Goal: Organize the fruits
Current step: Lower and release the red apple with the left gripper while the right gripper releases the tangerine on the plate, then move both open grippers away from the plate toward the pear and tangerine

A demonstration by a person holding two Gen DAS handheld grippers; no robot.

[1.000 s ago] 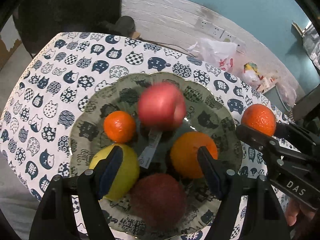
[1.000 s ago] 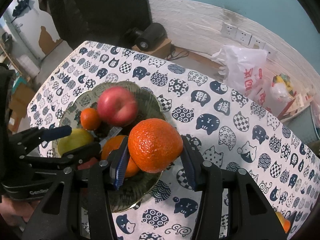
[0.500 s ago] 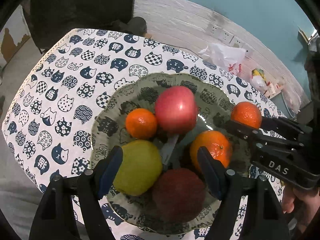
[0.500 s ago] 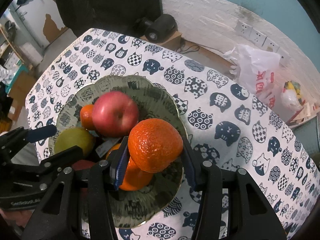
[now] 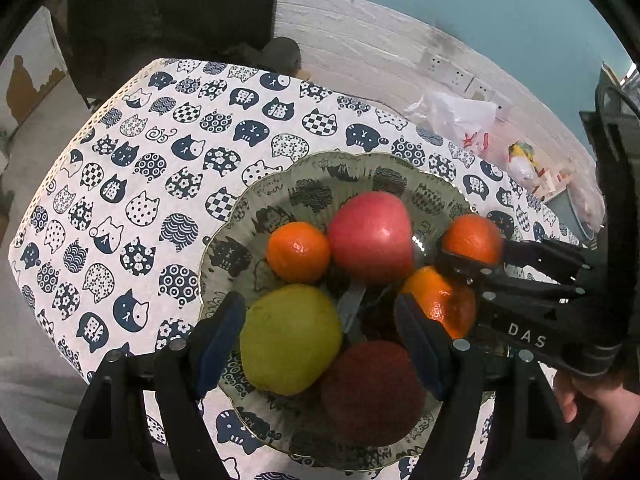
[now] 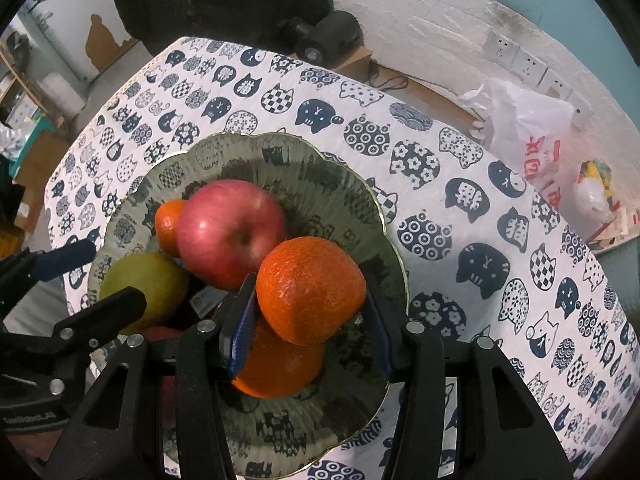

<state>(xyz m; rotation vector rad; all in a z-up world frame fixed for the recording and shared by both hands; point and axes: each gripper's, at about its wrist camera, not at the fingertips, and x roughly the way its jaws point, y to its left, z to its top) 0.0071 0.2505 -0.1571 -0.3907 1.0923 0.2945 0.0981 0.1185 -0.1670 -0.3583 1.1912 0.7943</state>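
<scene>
A patterned glass plate [image 5: 340, 160] holds a red apple [image 5: 372, 236], a small orange [image 5: 298, 252], a green pear [image 5: 290, 340], a dark red fruit [image 5: 372, 392] and an orange [image 5: 440, 304]. My right gripper [image 6: 310, 312] is shut on another orange [image 6: 310, 288], low over the plate's right side beside the apple [image 6: 230, 234]; its jaws are opening, and the pads still touch the fruit. My left gripper [image 5: 320, 340] hangs open above the pear and the dark red fruit, touching neither.
The plate sits on a table covered by a cat-print cloth [image 5: 132, 184]. Behind the table are a white plastic bag [image 6: 520, 120], wall sockets [image 6: 516, 56] and a dark object on a box [image 6: 328, 36]. A person's hand [image 5: 592, 404] holds the right gripper.
The right gripper has carried its orange leftward and down from outside the plate's rim to over the plate, next to the apple. The left gripper has drifted only slightly.
</scene>
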